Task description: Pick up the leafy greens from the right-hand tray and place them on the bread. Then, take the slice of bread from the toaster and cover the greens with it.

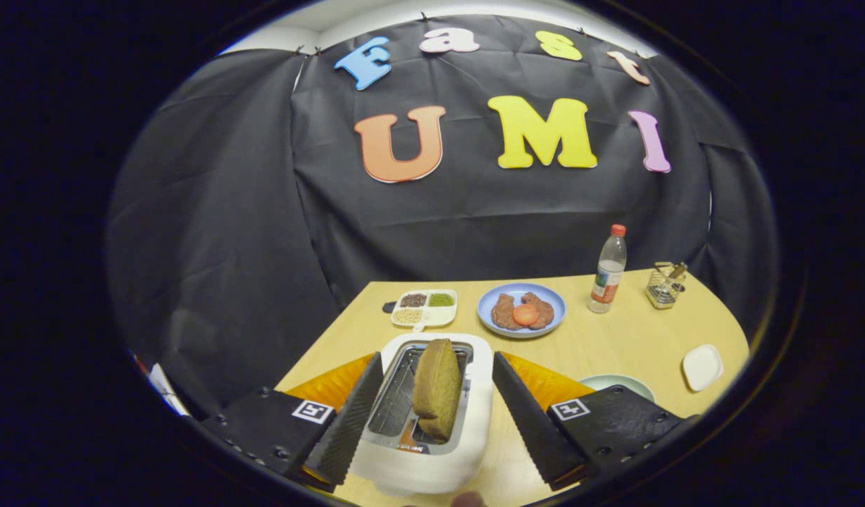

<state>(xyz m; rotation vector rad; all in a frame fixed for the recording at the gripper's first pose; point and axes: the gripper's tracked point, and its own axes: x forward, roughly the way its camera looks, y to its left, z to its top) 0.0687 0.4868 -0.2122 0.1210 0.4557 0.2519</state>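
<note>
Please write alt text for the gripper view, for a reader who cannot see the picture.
The open claw hangs over a white toaster on a wooden table, one finger on each side, touching nothing; a slice of bread stands in the slot. Beyond the toaster are a divided seed tray, a blue plate with food, and a bottle.
</note>
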